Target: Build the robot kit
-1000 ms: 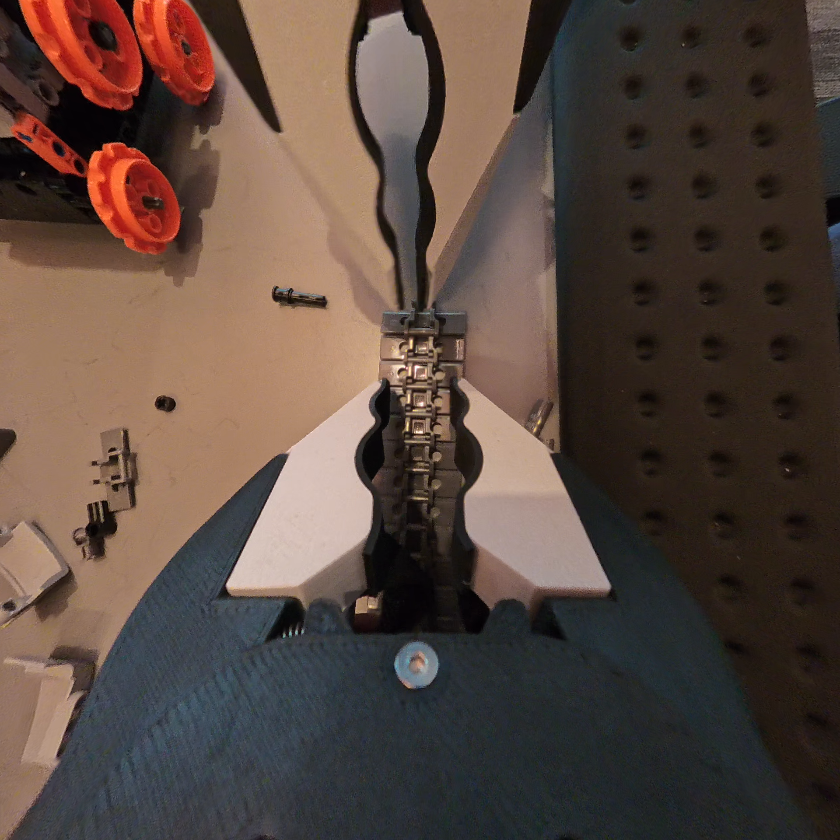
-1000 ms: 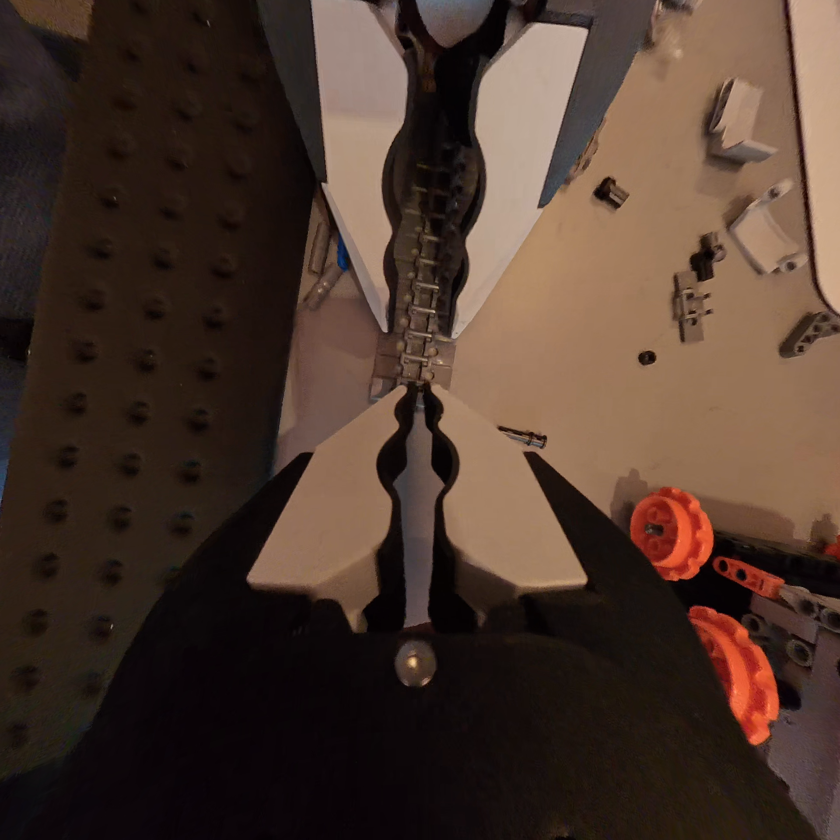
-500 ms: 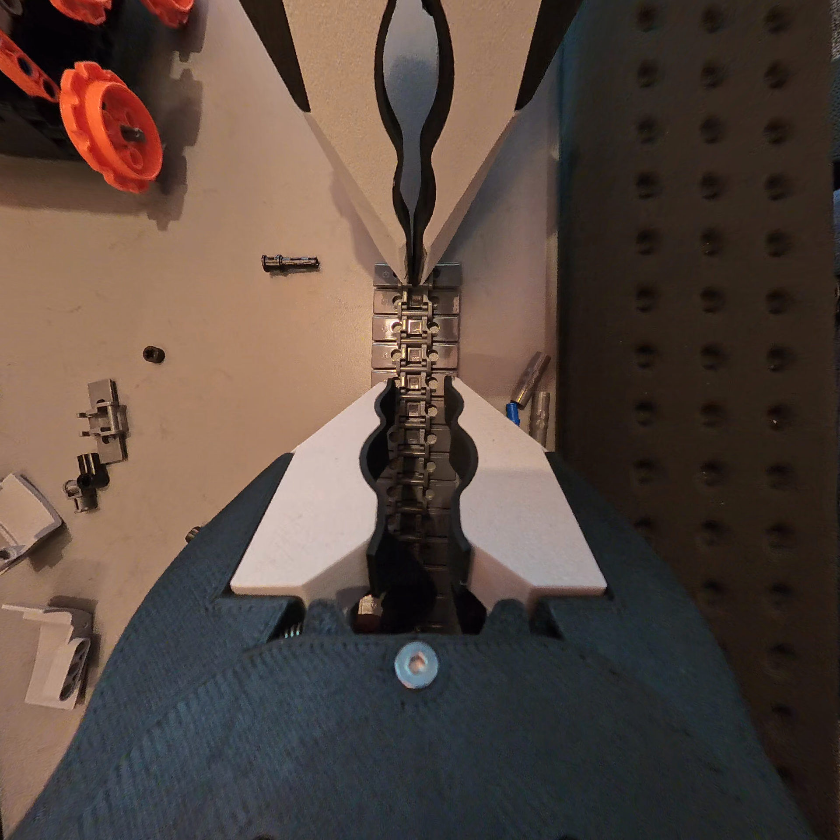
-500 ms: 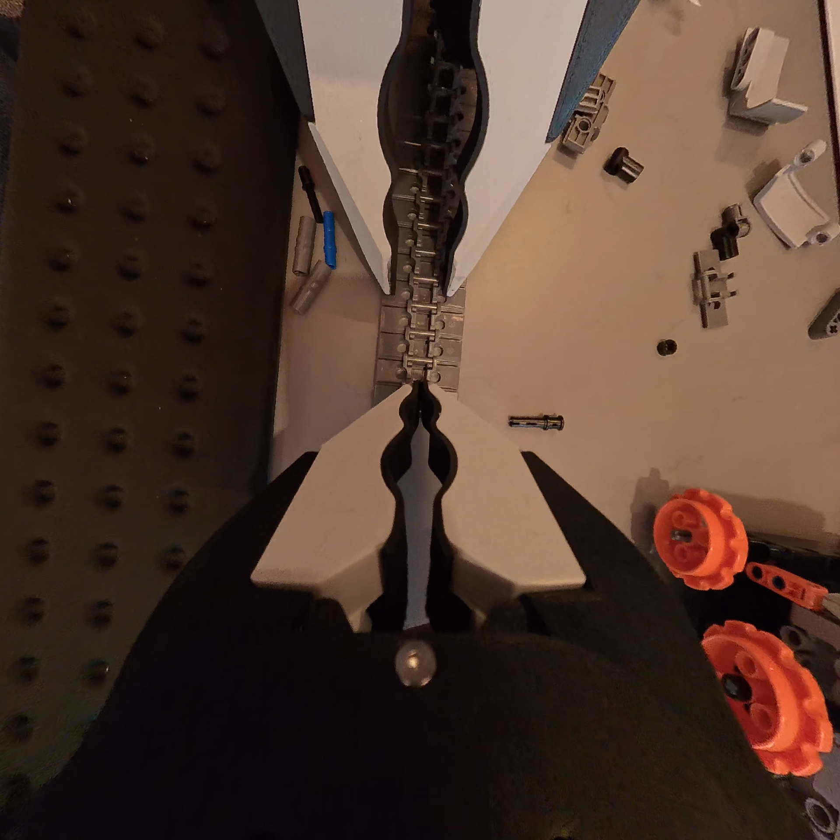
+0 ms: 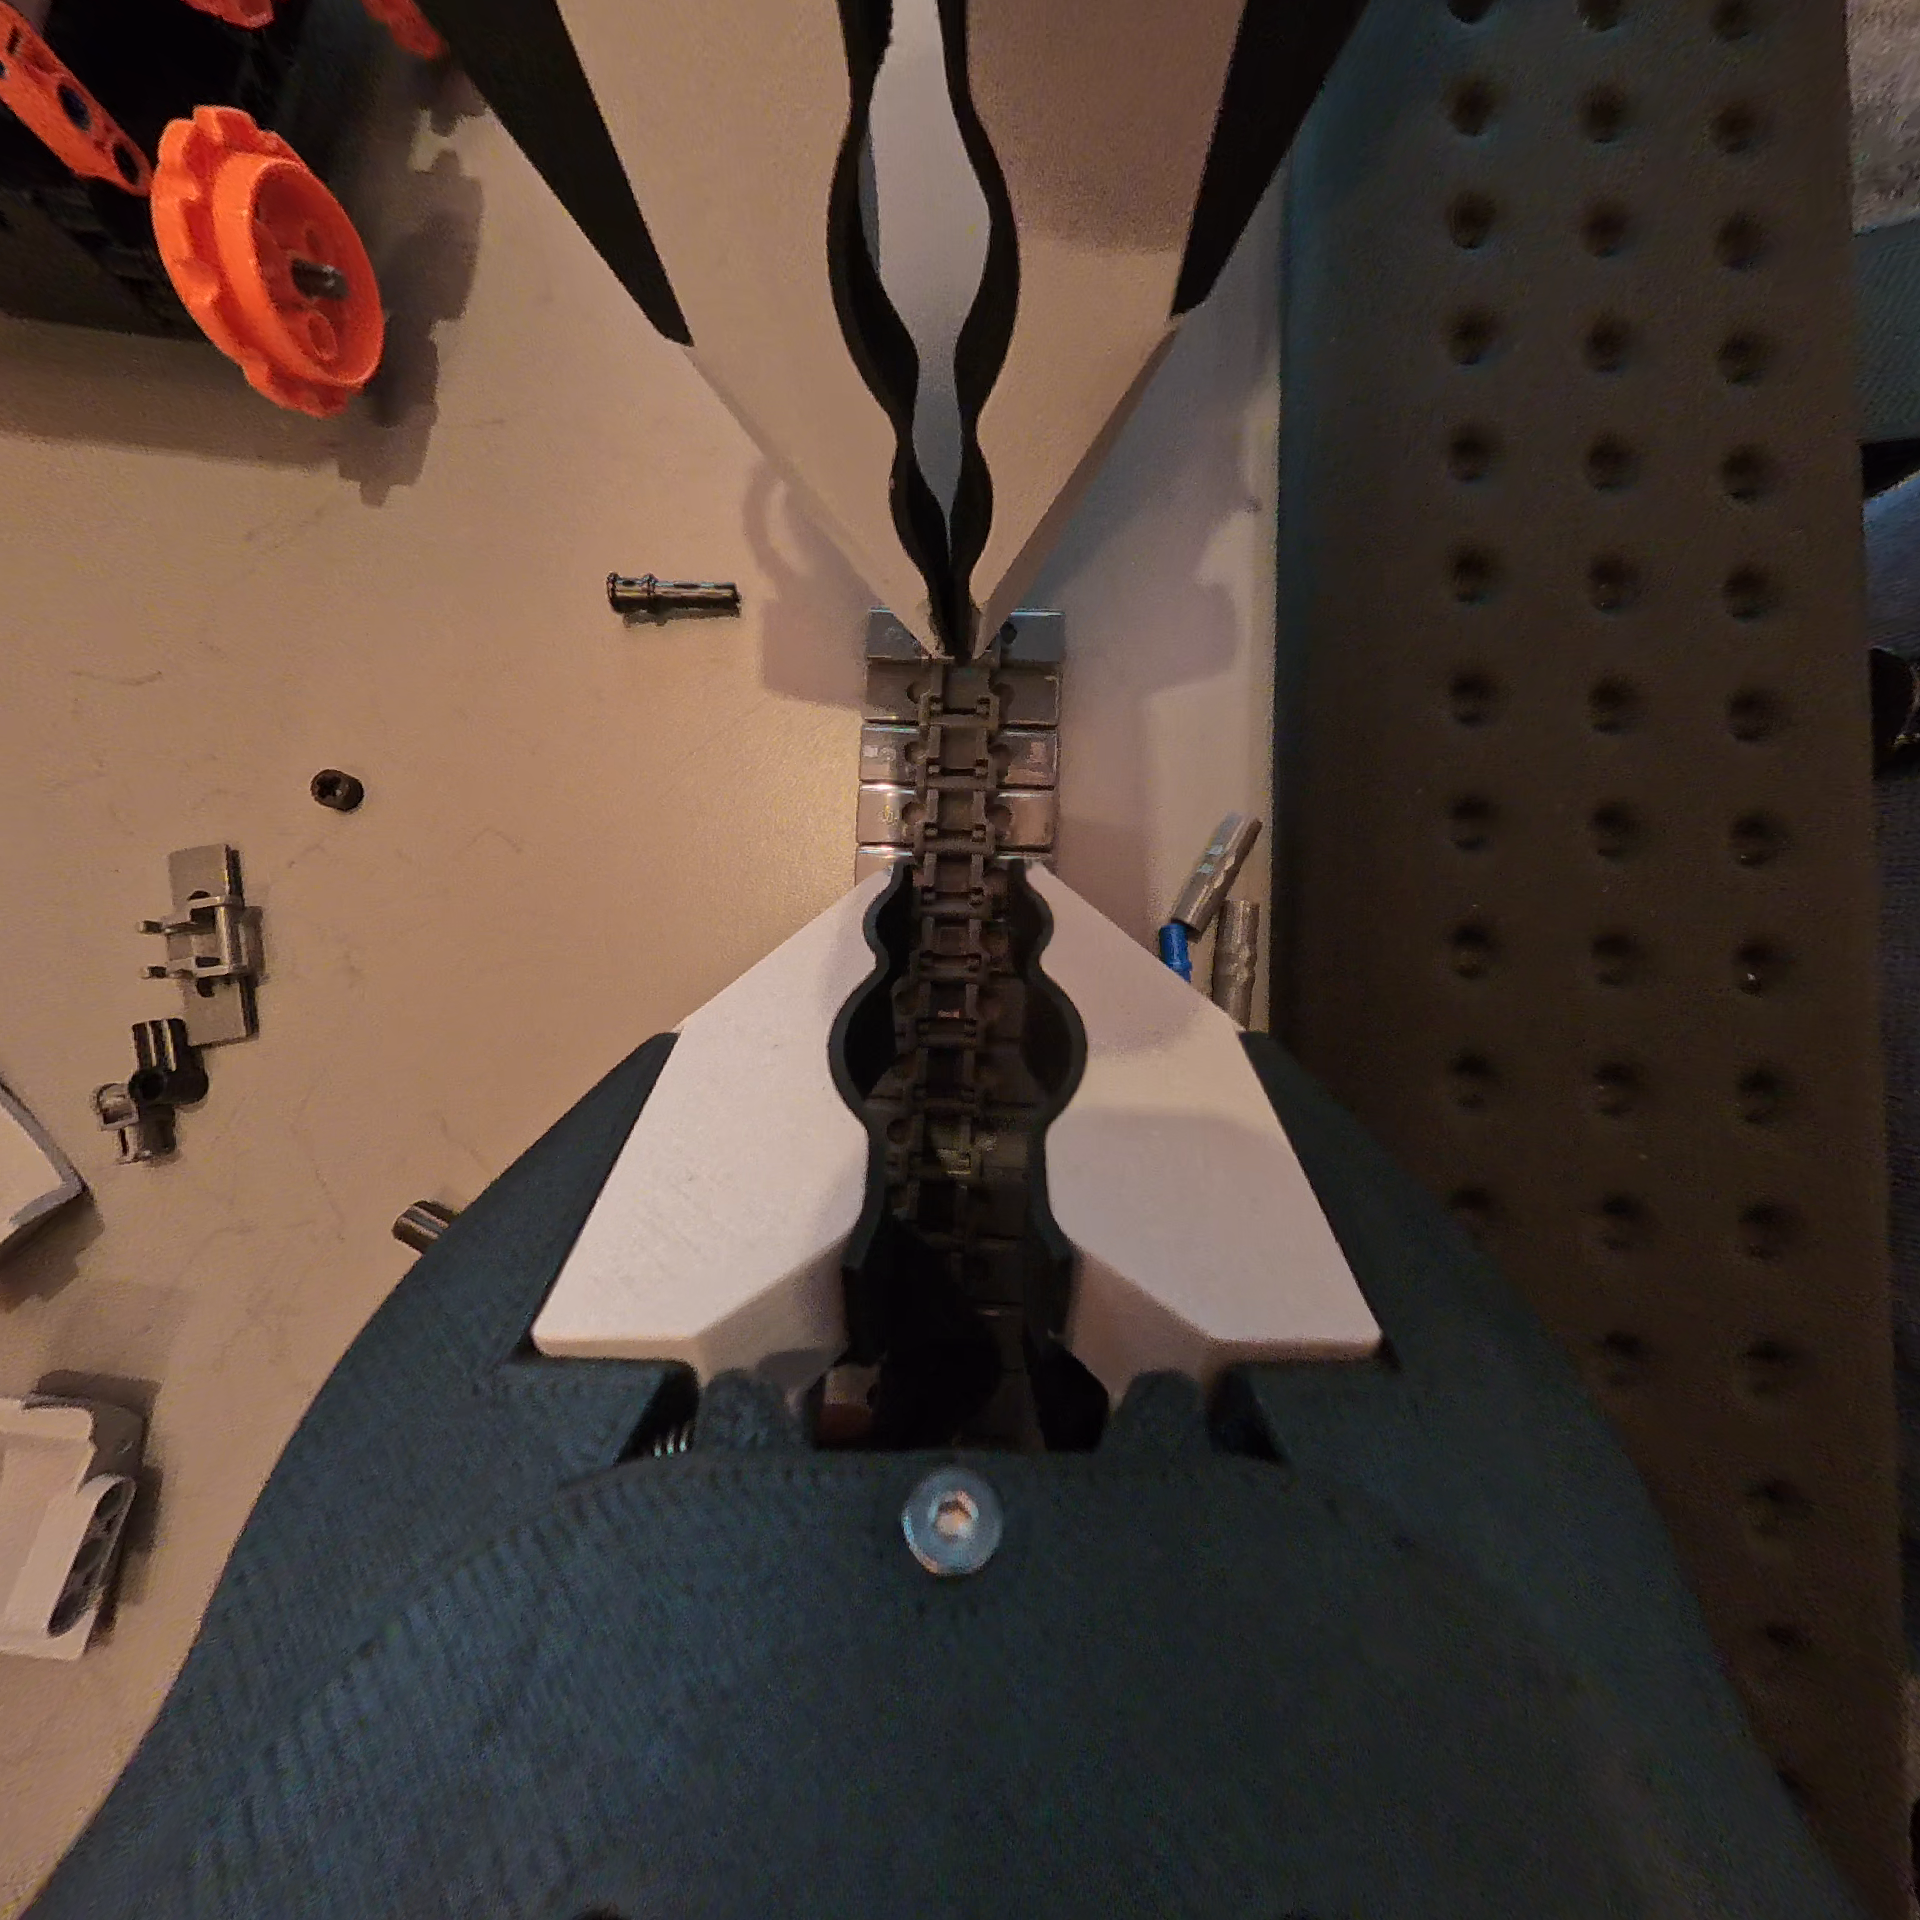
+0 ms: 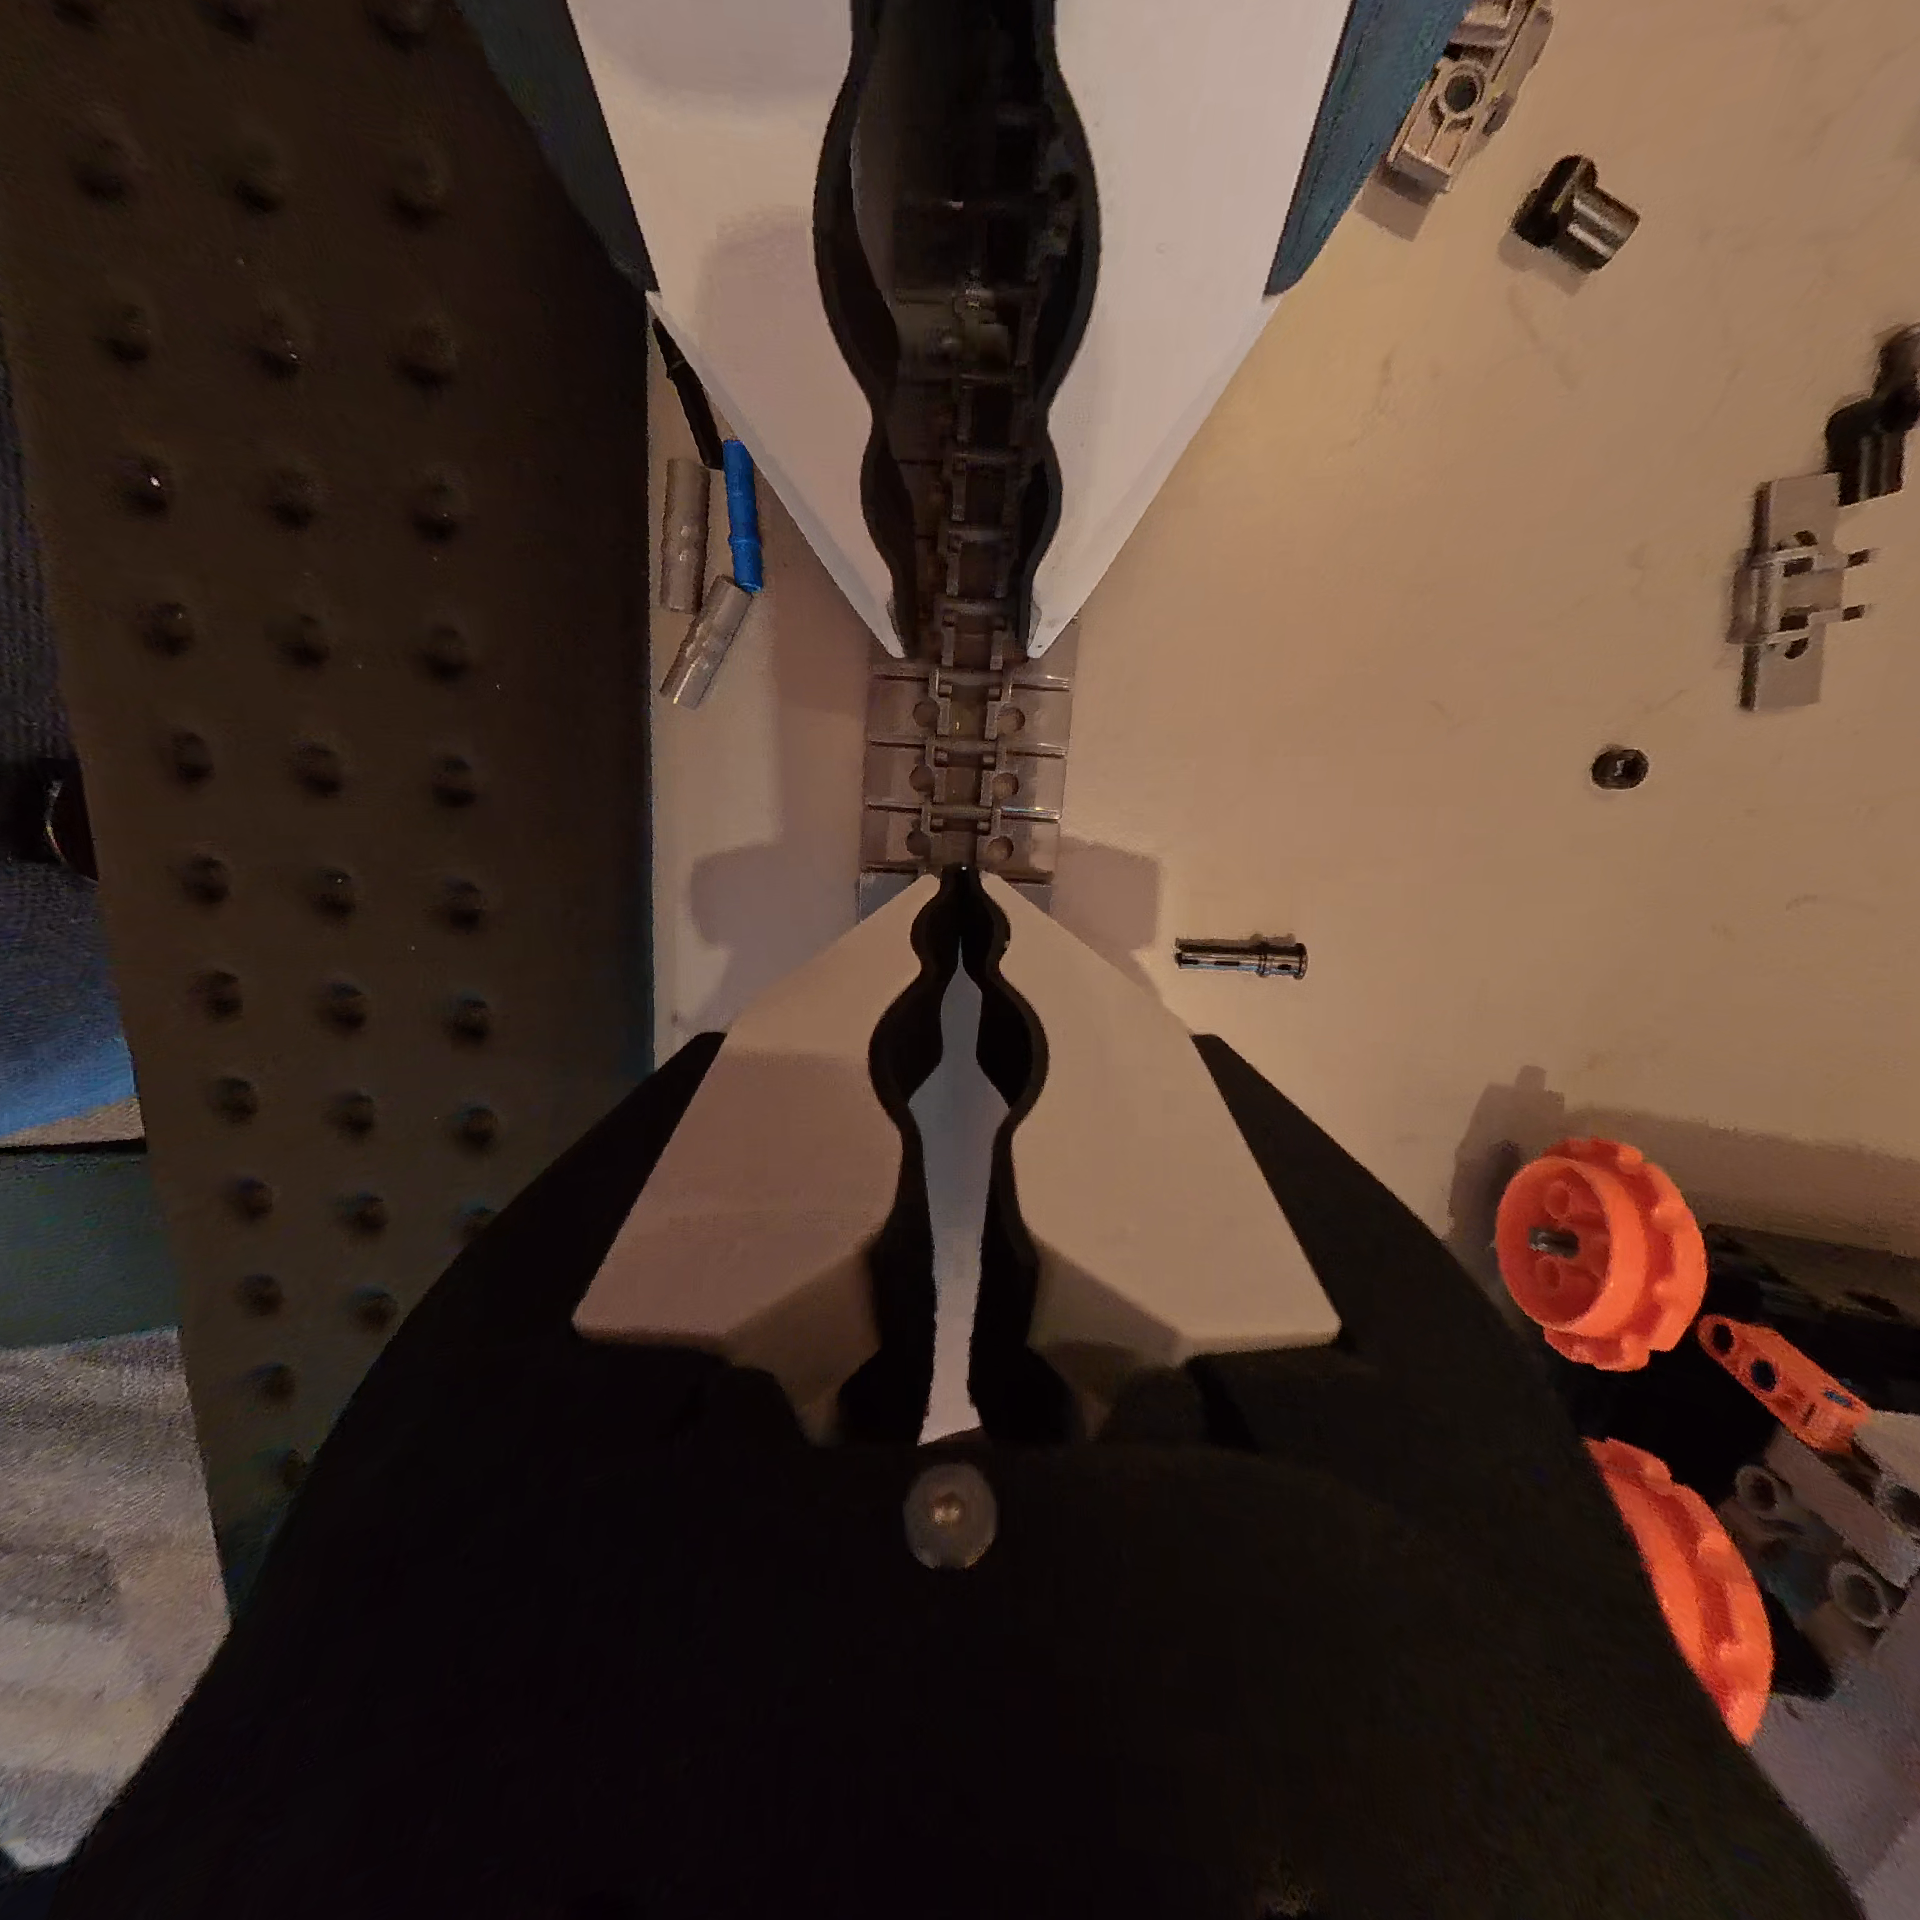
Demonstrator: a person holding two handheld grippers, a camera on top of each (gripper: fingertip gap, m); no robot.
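The left tool [image 5: 961, 883] is clamped around a grey track chain [image 5: 961, 748] stretched flat over the pale bench [image 5: 520, 727], while the right tool [image 6: 964, 878], tips together, pinches the chain's far end beside a black pin [image 6: 1242, 956].

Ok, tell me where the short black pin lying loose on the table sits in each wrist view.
Left wrist view: black pin lies upper left of centre, left of the grey track chain.
Right wrist view: black pin lies right of centre, just right of the right gripper tips.
Shared landmark: the grey track chain stretched between both grippers.
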